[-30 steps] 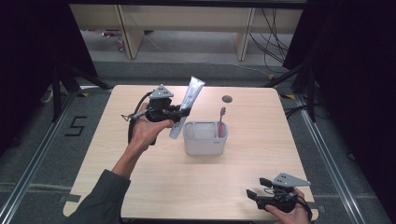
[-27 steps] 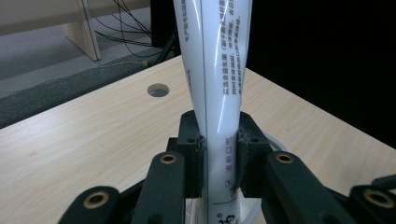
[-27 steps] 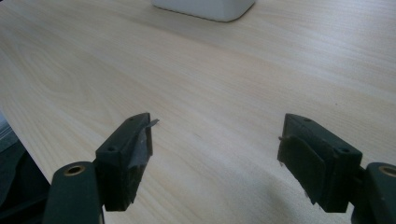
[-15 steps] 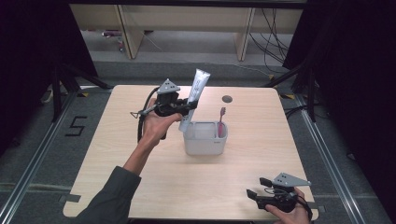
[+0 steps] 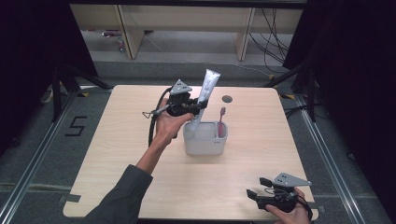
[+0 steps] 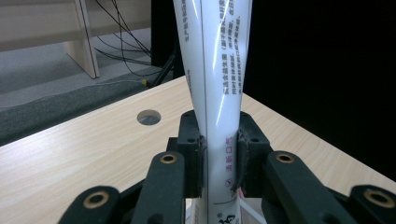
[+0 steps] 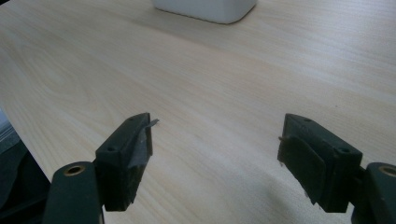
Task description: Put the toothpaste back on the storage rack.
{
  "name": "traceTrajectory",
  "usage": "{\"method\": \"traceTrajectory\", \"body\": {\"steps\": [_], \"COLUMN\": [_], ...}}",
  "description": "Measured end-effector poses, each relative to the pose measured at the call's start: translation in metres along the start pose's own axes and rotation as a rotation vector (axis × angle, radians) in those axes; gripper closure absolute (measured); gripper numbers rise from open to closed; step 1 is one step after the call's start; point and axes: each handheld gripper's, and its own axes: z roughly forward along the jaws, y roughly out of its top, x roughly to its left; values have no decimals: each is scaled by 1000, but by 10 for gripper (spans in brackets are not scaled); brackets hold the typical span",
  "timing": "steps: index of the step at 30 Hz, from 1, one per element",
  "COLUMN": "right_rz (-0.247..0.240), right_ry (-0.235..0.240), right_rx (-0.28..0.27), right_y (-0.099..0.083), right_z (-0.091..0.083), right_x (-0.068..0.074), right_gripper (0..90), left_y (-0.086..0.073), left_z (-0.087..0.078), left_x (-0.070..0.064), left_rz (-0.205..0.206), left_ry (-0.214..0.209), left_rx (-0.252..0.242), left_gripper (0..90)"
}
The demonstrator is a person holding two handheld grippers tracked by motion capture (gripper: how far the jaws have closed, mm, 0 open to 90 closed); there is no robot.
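A white toothpaste tube (image 5: 206, 93) stands nearly upright, its lower end at the left side of a white holder box (image 5: 205, 141) in the middle of the table. My left gripper (image 5: 195, 108) is shut on the tube low down; in the left gripper view the tube (image 6: 219, 93) rises between the two jaws of the left gripper (image 6: 219, 156). A pink toothbrush (image 5: 221, 121) stands in the box's right side. My right gripper (image 5: 255, 187) rests open near the table's front right edge, and in the right gripper view the right gripper (image 7: 215, 154) holds nothing.
A round cable hole (image 5: 227, 99) sits in the wooden tabletop (image 5: 116, 154) behind the box. The white box's base (image 7: 205, 9) lies well ahead of the right gripper. Shelving legs and cables stand on the floor beyond the table's far edge.
My left gripper has carried the tube rightward and turned it more upright, bringing its lower end to the box. The right gripper has stayed in place.
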Motion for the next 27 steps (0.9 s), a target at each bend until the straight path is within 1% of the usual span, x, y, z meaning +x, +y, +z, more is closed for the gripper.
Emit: {"method": "traceTrajectory", "body": {"steps": [2, 3, 7, 8, 9, 10, 12, 15, 18, 19, 21, 22, 23, 24, 27], "right_rz": [2, -5, -7, 30, -2, -1, -6, 0, 2, -3, -4, -2, -3, -3, -3], "right_ry": [0, -12, -13, 13, -3, 4, -10, -2, -1, -10, -11, -10, -12, -11, -11], "right_rx": [2, 13, 11, -6, -2, -4, 10, 0, 0, 8, 9, 10, 9, 9, 9], "right_y": [0, 0, 0, -1, 0, 0, 0, 0, -1, 0, 0, 0, 0, 0, 0], "right_z": [0, -1, -2, 1, 0, 0, -2, -1, -1, -2, -2, -2, -2, -2, -2], "right_x": [0, -1, -1, 1, -1, -1, -1, -1, -1, -1, -1, -1, -1, -1, -1], "right_gripper": [260, 260, 261, 261, 260, 261, 260, 261, 261, 261, 260, 261, 260, 261, 261], "left_y": [-1, -1, -3, -4, -5, -5, -7, -11, -15, -17, -20, -21, -22, -22, -25], "left_z": [4, 6, 12, 14, 16, 18, 21, 26, 29, 30, 32, 32, 33, 33, 34], "left_x": [-2, -2, -6, -7, -7, -8, -9, -10, -9, -8, -7, -8, -7, -7, -8], "left_rz": [-2, -3, 2, 5, 1, 0, 1, 8, -5, -7, -6, -10, -7, -3, -5], "left_ry": [-7, -7, -12, -10, -17, -17, -24, -21, -26, -27, -24, -27, -30, -29, -32], "left_rx": [-4, -4, 0, -2, 2, 0, 2, -2, -8, -4, 4, 4, -2, 3, 1], "left_gripper": [749, 749, 748, 748, 749, 748, 748, 748, 748, 748, 748, 747, 747, 747, 747]}}
